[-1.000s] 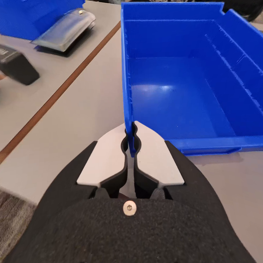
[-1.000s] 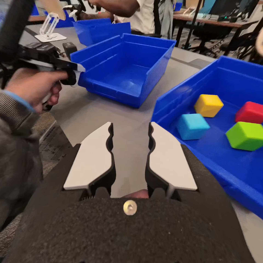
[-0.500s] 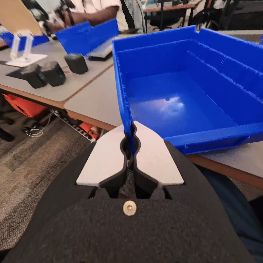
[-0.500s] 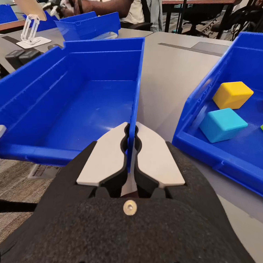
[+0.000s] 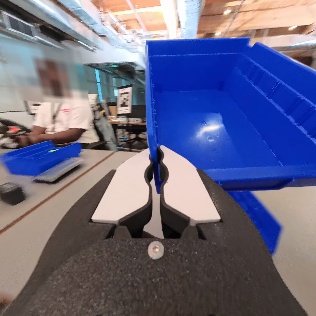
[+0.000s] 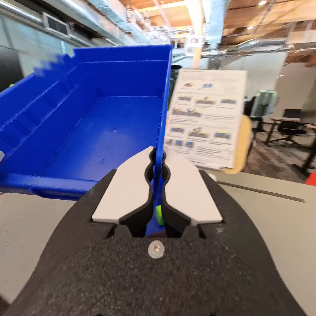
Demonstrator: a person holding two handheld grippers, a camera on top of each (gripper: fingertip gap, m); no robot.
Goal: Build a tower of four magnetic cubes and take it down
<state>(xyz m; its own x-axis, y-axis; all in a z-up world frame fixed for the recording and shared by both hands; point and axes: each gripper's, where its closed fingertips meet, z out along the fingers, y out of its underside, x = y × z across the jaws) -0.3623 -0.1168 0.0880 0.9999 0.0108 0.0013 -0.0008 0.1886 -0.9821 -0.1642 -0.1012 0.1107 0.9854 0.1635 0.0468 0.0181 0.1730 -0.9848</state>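
Note:
An empty blue bin (image 5: 222,128) hangs in the air above the grey table, tilted so that its far end is up. My left gripper (image 5: 155,150) is shut on its left side wall. My right gripper (image 6: 158,150) is shut on the right side wall of the same bin (image 6: 94,128). Part of a second blue bin (image 5: 253,220) shows on the table below the lifted one. A sliver of a green cube (image 6: 158,214) shows low between my right fingers, under the lifted bin. The other cubes are hidden.
A person in a white shirt (image 5: 65,118) sits behind the table at the left, with a third blue bin (image 5: 39,157) and a black box (image 5: 12,193) nearby. A poster board (image 6: 205,119) stands beyond the table (image 6: 256,213) at the right.
My right gripper went from open to shut on the bin's right wall. Both grippers have lifted the empty bin off the table and tilted it up, so both views now show the ceiling.

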